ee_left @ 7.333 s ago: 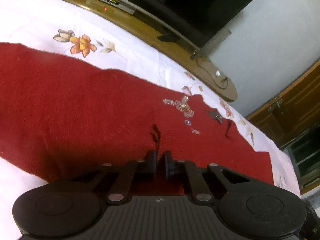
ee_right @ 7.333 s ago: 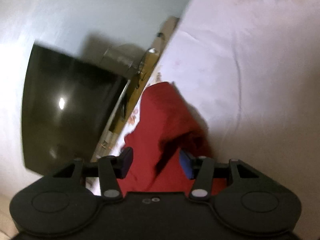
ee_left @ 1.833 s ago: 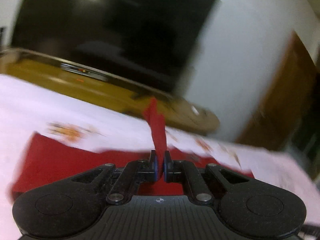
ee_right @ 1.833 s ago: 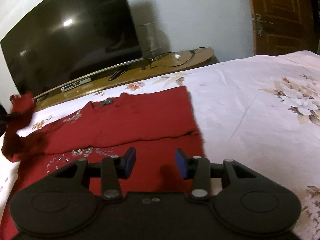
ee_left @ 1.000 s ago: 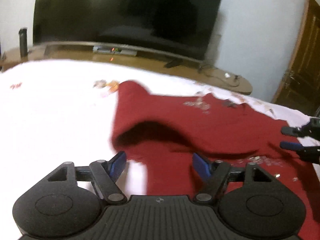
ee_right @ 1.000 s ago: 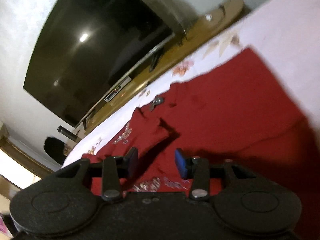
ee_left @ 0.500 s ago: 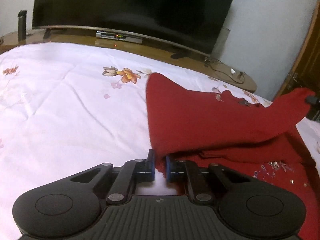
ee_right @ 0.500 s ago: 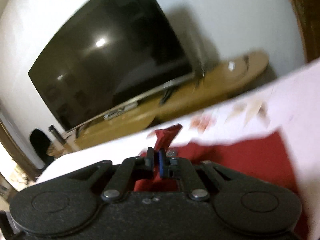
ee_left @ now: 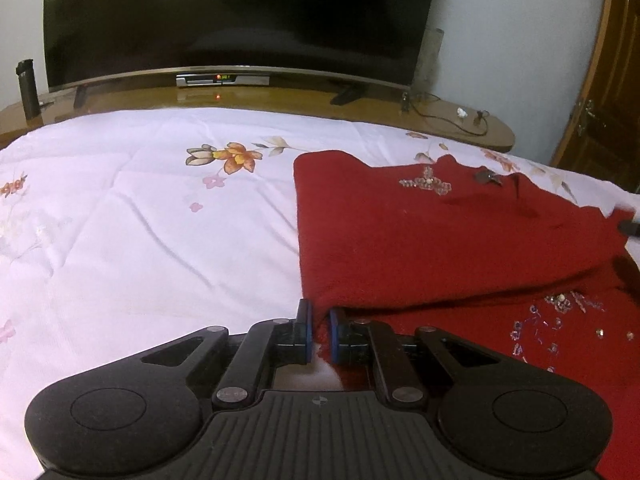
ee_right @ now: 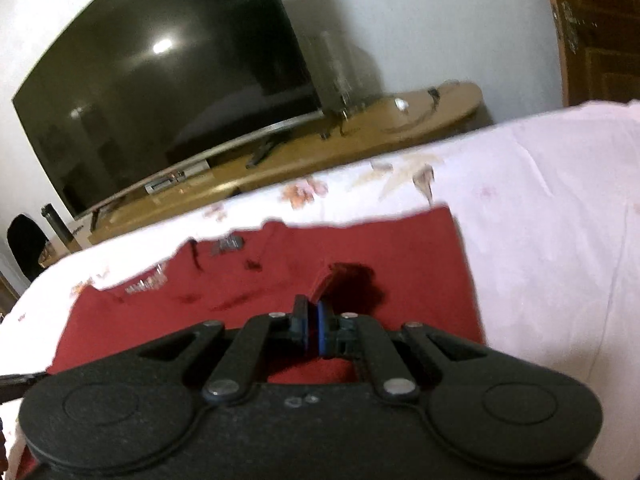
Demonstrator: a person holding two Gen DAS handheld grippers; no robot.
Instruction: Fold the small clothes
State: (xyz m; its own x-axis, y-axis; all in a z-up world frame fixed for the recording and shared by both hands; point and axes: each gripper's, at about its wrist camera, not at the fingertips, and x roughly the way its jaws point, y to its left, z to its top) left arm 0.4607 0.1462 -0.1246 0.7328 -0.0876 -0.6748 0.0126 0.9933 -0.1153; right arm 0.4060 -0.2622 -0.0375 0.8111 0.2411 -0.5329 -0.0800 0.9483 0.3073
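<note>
A red knitted garment (ee_left: 440,240) with beaded trim lies on the bed, its upper layer folded over. My left gripper (ee_left: 320,312) is shut on the near left corner of that folded layer. In the same view the right gripper's tip (ee_left: 630,227) shows at the right edge, pinching the layer's other end. In the right wrist view my right gripper (ee_right: 314,308) is shut on a pinch of the red garment (ee_right: 380,248), which rises just past the pads. The left gripper's tip (ee_right: 16,380) pokes in at that view's left edge.
The white floral bedsheet (ee_left: 140,220) spreads wide to the left of the garment. Beyond the bed's far edge runs a wooden stand (ee_left: 440,116) with a large dark television (ee_left: 240,20), a set-top box (ee_left: 222,79), a dark bottle (ee_left: 26,84) and cables. A brown door (ee_left: 612,80) is at the right.
A second ago both grippers stood open over the garment; both have since shut on its folded layer. The layer, held raised half a second ago, now lies lower and flatter.
</note>
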